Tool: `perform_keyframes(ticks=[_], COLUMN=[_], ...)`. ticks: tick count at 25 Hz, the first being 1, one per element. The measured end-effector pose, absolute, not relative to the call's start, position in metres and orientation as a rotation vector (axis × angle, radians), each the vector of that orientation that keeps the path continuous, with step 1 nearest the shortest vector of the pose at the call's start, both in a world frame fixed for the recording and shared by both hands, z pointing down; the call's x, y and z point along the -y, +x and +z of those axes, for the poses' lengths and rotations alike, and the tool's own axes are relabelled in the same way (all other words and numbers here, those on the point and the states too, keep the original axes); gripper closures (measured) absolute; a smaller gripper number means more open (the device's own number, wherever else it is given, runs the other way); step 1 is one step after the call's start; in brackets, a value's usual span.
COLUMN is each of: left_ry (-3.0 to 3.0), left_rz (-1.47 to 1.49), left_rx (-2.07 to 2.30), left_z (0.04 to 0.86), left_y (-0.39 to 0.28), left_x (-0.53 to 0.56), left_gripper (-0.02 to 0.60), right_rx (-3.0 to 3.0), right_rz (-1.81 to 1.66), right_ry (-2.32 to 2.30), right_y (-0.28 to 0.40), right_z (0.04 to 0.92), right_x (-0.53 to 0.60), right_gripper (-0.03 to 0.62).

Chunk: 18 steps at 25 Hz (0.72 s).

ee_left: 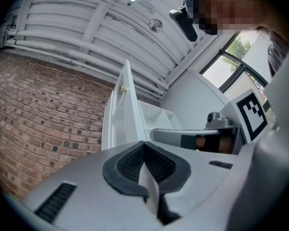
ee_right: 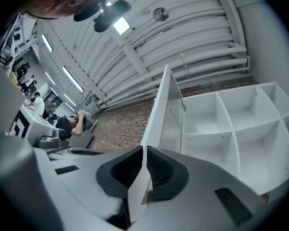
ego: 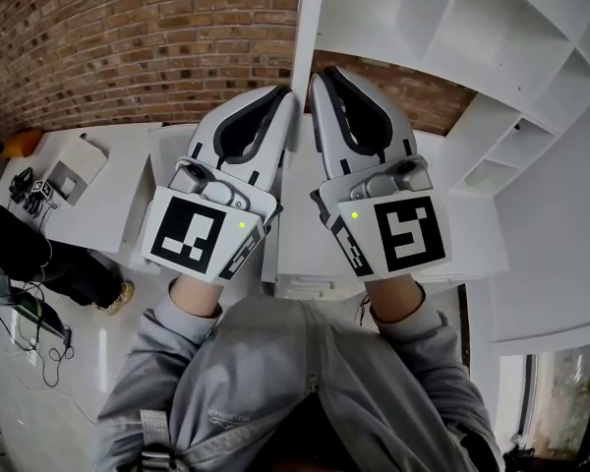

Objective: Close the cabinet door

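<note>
The white cabinet [ego: 531, 77] with open shelves hangs at the upper right, and its compartments [ee_right: 233, 129] show empty in the right gripper view. Its door [ego: 306, 18] stands open, edge-on to me, straight ahead between the two grippers. My left gripper [ego: 287, 94] is raised just left of the door's lower edge and my right gripper [ego: 317, 75] just right of it. Both point upward with their dark pads together and nothing held. The door [ee_left: 127, 109] rises just beyond the shut left gripper [ee_left: 144, 146]. The door [ee_right: 164, 105] lines up above the shut right gripper [ee_right: 143, 149].
A brick wall [ego: 147, 37] runs behind the cabinet. White tables [ego: 98, 195] stand below the grippers, one with small items at the left. Cables [ego: 29, 323] lie on the floor at lower left. A seated person [ee_right: 70, 124] is far off at the left.
</note>
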<state>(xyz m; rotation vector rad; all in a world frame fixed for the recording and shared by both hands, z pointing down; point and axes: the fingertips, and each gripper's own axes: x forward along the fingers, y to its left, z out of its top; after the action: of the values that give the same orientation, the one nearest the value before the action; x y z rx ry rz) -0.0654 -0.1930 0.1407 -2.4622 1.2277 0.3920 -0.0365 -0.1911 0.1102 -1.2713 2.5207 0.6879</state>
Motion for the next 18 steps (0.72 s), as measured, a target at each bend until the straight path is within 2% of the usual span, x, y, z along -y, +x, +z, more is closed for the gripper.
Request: perform_keyframes(ticks=[2,5,11,18], left_ry=[-2.462,-2.464,-2.474,-2.476], left_rz=[0.398,0.404,0.400,0.394], left_rx=[-1.228,-1.231,-1.244,-1.278], left_z=[0.138,0.134,0.132,0.136], left_y=[-0.067,-0.071,-0.077,-0.088], left_x=[0.195,0.199,0.209,0.217], left_gripper=[0.575,0.575,0.575,0.575], right_rx=[-2.521,-2.542,-2.568,-2.523], right_rz=[0.685,0.680,0.567,0.591], right_ry=[-1.255,-1.233,-1.250,-1.317], right_y=[-0.038,-0.046,-0.052,-0.062], right_z=[0.105,0.101,0.100,0.094], right_x=[0.192,0.195,0.213,0.222], right_gripper=[0.555,0.468,0.457,0.424])
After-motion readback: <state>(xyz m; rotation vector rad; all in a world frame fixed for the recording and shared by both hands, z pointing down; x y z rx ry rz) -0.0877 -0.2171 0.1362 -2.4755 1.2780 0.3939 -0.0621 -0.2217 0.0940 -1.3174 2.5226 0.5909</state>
